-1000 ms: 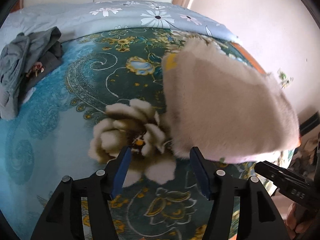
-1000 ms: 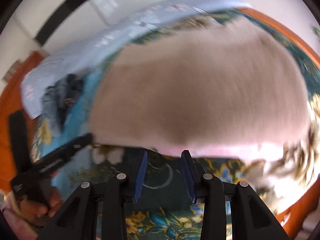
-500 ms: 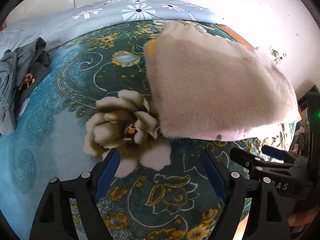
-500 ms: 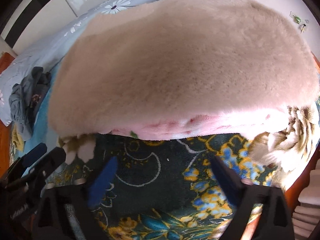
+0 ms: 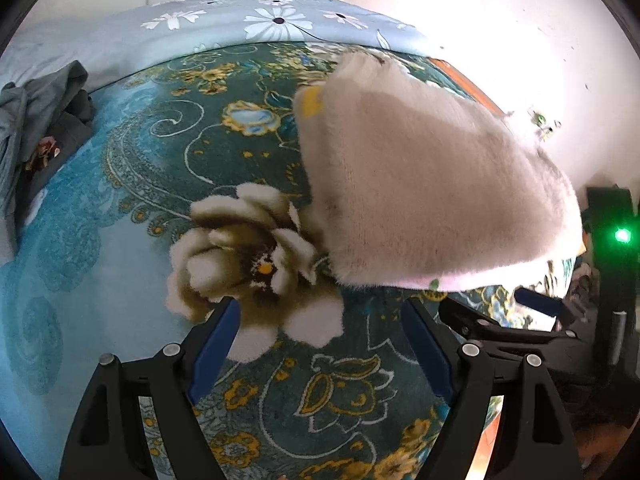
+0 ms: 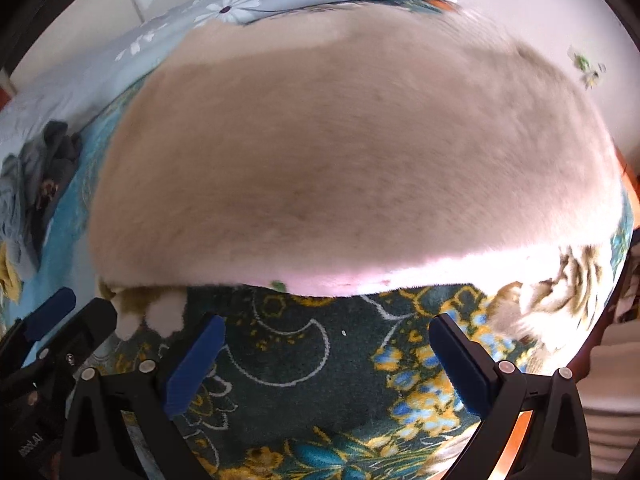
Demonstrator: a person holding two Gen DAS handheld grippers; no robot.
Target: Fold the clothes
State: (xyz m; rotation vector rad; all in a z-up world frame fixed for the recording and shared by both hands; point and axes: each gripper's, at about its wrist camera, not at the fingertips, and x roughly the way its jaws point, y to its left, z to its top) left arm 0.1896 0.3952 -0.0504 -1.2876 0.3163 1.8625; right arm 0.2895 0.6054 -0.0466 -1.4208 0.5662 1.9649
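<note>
Garment (image 6: 352, 168), folded fleece, lies dead ahead of the spread, empty right gripper (image 6: 324, 356), near the bed's (image 6: 320, 380) right edge; left gripper (image 5: 320, 344), also spread, sits farther left.

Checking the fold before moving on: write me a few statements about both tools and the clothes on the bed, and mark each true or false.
1. The left tool is open and holds nothing. True.
2. The right tool is shut on the fluffy beige garment. False: it is open, short of the garment's edge.
3. The beige garment lies on the floral blanket. True.
4. The grey clothes lie on top of the beige garment. False: they lie apart, near the blanket's far left edge.
</note>
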